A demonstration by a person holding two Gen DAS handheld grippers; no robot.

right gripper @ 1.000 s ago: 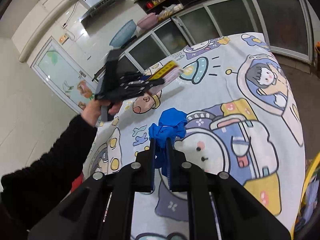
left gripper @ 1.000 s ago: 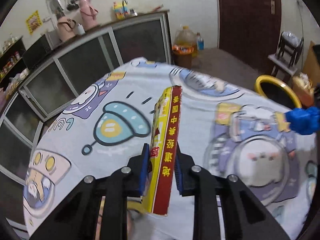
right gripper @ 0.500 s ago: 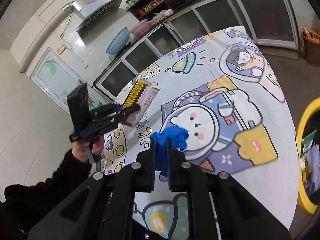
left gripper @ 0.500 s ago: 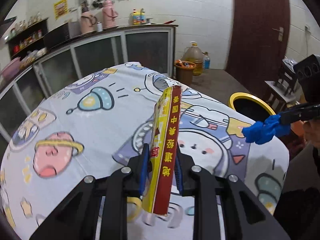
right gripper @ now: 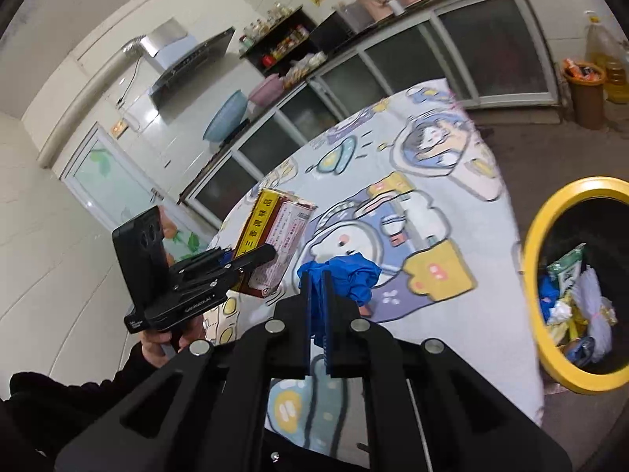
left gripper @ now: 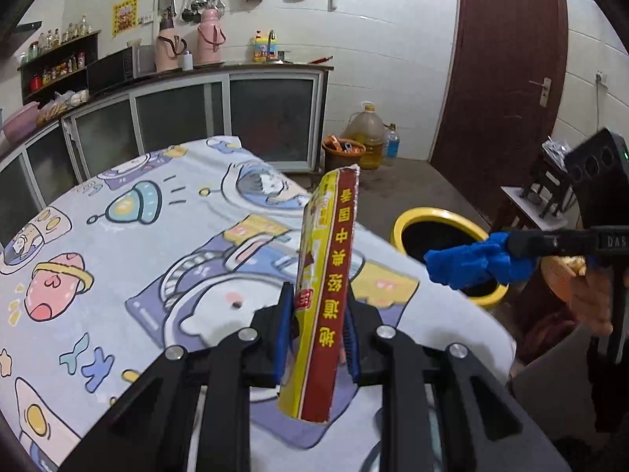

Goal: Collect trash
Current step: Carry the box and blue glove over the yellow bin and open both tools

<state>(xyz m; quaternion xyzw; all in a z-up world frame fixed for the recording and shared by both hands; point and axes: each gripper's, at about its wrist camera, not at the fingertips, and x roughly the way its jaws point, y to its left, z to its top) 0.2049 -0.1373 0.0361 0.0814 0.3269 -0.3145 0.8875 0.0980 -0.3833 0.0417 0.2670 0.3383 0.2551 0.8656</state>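
My left gripper [left gripper: 318,314] is shut on a flat yellow and red box [left gripper: 328,275] with Chinese print, held on edge above the table; the box also shows in the right wrist view [right gripper: 271,244]. My right gripper [right gripper: 317,287] is shut on a crumpled blue glove [right gripper: 346,275], which also shows in the left wrist view [left gripper: 471,263] over the near rim of the bin. The yellow-rimmed trash bin [left gripper: 409,224] stands on the floor past the table's edge; in the right wrist view [right gripper: 538,236] it holds several wrappers and bags.
The round table has a cartoon space-print cloth [left gripper: 118,244]. A kitchen counter with glass-door cabinets [left gripper: 236,114] runs behind it. A small brown bin [left gripper: 342,153] and oil jugs [left gripper: 367,133] stand by a dark red door [left gripper: 507,59]. A low stand [left gripper: 538,204] is at the right.
Both grippers have swung toward the yellow bin with their loads. The blue glove has come from over the table to the bin's rim. The bin has come further into both views.
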